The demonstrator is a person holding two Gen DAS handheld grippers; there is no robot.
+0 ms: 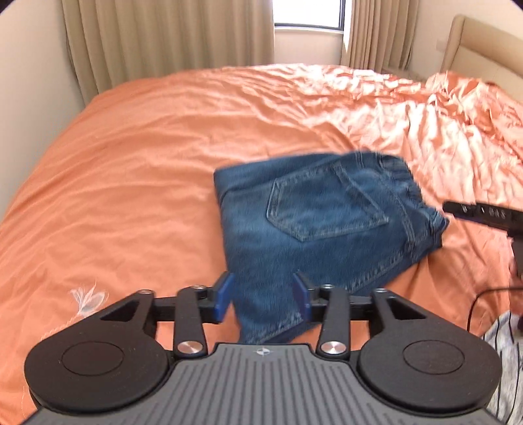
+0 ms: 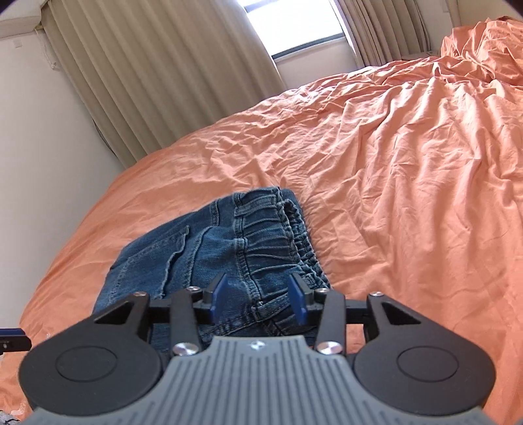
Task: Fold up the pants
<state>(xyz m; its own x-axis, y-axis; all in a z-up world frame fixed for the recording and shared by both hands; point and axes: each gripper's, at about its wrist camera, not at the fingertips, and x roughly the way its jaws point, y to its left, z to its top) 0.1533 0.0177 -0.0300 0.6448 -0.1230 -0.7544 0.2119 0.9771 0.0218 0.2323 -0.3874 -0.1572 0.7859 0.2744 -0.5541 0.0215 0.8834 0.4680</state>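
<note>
Item: folded jeans point(image 1: 313, 225) on orange bed point(image 1: 130, 183), 12 o'clock of my left gripper point(image 1: 264, 300) | left fingers apart, empty | right gripper point(image 2: 258, 299) fingers apart, empty

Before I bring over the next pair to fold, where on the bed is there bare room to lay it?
The widest bare patch of orange bedspread lies left of the folded jeans, toward the curtains. Beyond the jeans toward the window it is also bare, though wrinkled. The right side is crowded: bunched bedding and a striped garment by the near edge.

Ahead of the claw, an orange bedspread point(image 1: 163, 163) reaches beige curtains point(image 1: 170, 36) flanking a bright window point(image 1: 309, 13); cream walls point(image 2: 39, 137) alongside.
</note>
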